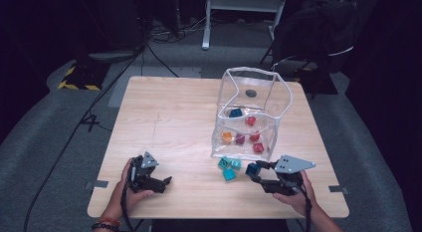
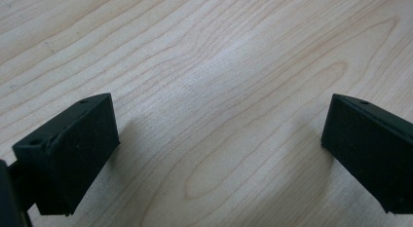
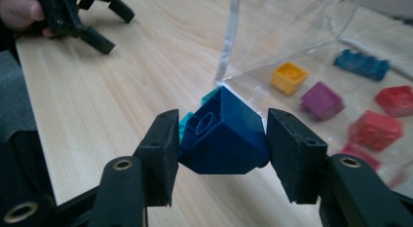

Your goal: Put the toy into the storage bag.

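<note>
**Dark blue brick clamped in the right gripper beside the clear bag**

While the left gripper (image 1: pixel 166 181) rests low over the pale wooden table (image 1: pixel 169 122) near its front left corner, the right gripper (image 1: pixel 255 171) holds a dark blue plastic building brick (image 3: pixel 221 134) between its two black jaws. In the right gripper view the pads press on opposite faces of the brick, which sits tilted, one corner pointing up and a round stud facing the camera. From the high view the same brick shows just off the front edge of a clear plastic zip bag (image 1: pixel 278 100), close to a small cluster of teal plastic bricks (image 1: pixel 229 167) that lie on the table just outside the bag's mouth. Whether the held brick is clear of the tabletop cannot be told for certain, though the right gripper view shows wood grain passing beneath it.

Inside the bag lie an orange brick (image 3: pixel 289 77), a purple brick (image 3: pixel 321 100), several red bricks (image 3: pixel 377 129) and a long blue brick (image 3: pixel 363 64), all apart from one another on the bag's lower sheet.

The left gripper's jaws stand wide apart, with bare wood between them in the left gripper view. The person's left hand (image 1: pixel 130 189) wraps that gripper's body, and the right hand (image 1: pixel 297 197) holds the other from behind.
</note>
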Available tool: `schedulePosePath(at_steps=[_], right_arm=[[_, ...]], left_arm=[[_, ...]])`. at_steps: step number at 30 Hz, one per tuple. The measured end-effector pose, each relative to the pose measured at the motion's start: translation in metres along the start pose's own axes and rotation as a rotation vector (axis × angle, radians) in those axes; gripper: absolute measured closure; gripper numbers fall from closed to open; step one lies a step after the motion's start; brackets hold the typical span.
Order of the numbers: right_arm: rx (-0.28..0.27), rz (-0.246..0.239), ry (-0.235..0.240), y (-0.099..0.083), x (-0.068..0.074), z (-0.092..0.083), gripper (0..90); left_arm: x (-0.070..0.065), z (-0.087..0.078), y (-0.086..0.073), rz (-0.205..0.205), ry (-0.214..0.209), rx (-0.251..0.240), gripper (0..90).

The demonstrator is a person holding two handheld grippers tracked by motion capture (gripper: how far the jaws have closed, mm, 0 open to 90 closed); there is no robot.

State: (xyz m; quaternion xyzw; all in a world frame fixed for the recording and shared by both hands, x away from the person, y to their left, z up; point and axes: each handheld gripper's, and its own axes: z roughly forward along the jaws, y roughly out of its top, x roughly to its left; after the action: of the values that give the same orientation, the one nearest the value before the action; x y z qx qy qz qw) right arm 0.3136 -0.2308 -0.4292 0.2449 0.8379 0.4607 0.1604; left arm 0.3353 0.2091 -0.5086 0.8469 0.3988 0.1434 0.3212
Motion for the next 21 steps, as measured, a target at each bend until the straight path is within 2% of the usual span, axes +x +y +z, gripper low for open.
schedulePosePath(at_steps=[10, 15, 21], right_arm=[[-0.043, -0.001, -0.043, 0.018, -0.012, -0.026, 47.8], [-0.064, -0.009, -0.082, 0.029, -0.020, -0.039, 47.9], [-0.079, -0.020, -0.112, 0.041, -0.026, -0.048, 47.9]], left_arm=[[0.000, 0.000, 0.000, -0.004, -0.002, 0.001, 0.5], [0.000, 0.000, 0.000, -0.004, -0.002, 0.000, 0.5], [0.000, 0.000, 0.000, -0.004, -0.002, 0.000, 0.5]])
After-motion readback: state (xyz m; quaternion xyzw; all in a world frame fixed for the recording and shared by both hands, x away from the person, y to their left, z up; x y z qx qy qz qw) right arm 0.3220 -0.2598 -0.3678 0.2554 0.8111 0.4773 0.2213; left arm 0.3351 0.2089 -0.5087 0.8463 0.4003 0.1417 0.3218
